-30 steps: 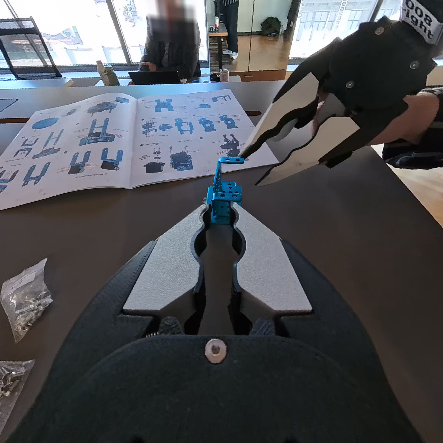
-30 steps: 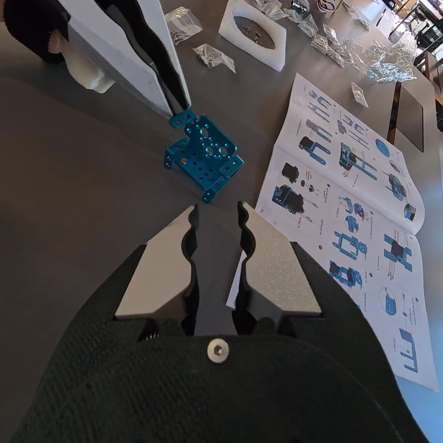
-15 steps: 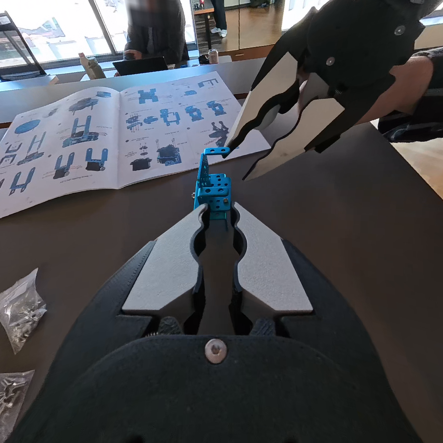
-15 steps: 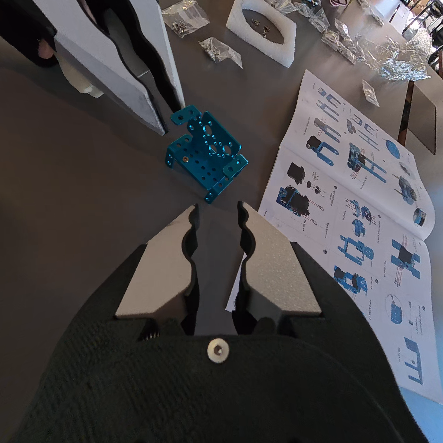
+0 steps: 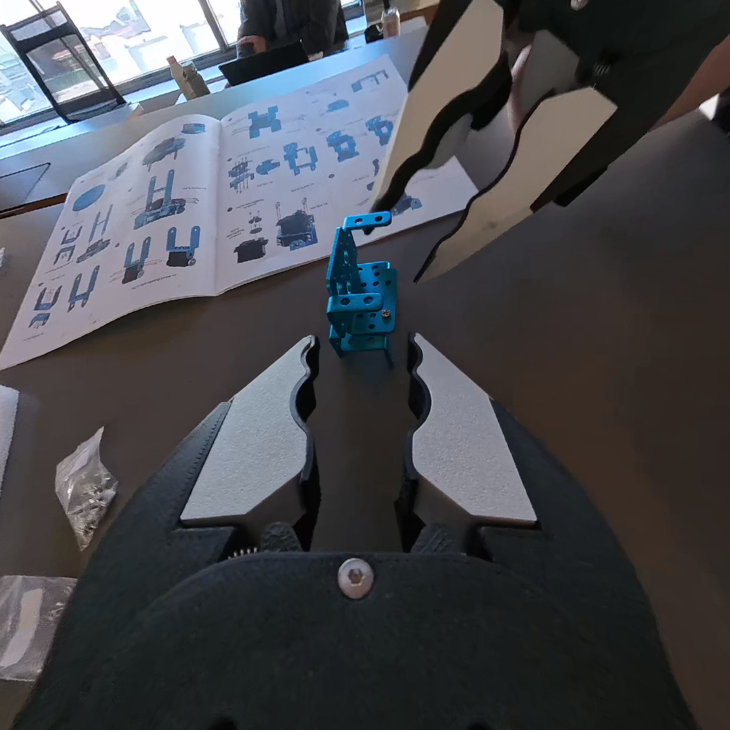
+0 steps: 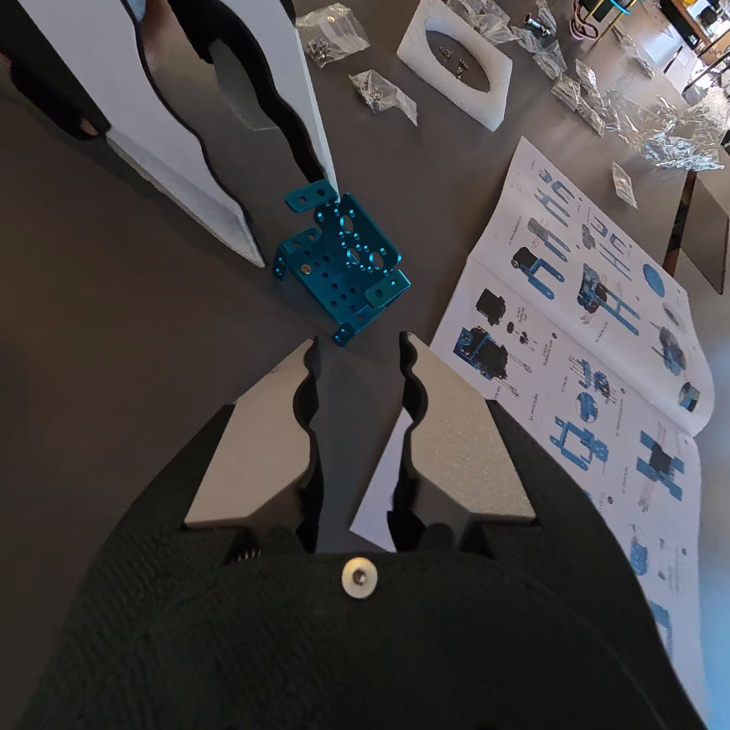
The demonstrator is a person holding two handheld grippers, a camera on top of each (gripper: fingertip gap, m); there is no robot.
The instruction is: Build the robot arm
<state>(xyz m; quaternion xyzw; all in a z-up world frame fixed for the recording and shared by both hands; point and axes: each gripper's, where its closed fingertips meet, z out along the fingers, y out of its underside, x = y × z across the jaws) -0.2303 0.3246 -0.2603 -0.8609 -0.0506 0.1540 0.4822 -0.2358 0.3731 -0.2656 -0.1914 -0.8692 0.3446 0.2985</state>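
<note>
A blue perforated metal bracket assembly (image 5: 361, 300) stands on the dark table (image 5: 572, 395). My left gripper (image 5: 361, 343) is open and empty, its fingertips just short of the bracket's base on either side. My right gripper (image 6: 357, 339) is open and empty, its tips just short of the bracket's (image 6: 339, 260) near corner. In the left wrist view the right gripper (image 5: 399, 245) hangs over the bracket from the upper right, one tip by the top flange. In the right wrist view the left gripper (image 6: 296, 227) comes in from the upper left, one tip by the bracket's top tab.
An open instruction booklet (image 5: 177, 221) lies beside the bracket and also shows in the right wrist view (image 6: 592, 316). Bags of screws (image 5: 85, 497) lie at the left. A white foam block (image 6: 493, 98) and several plastic bags (image 6: 383, 95) lie farther off. A person (image 5: 288, 23) sits behind a laptop (image 5: 264, 67). My hands' fingertips stand some 6 cm from each other. Both grippers' tips are roughly 30 cm from the white foam block (image 6: 493, 98).
My left gripper was shut on the blue bracket, has let it go and opened wide, and has drawn back a little. The bracket now stands free. The right gripper stays open.
</note>
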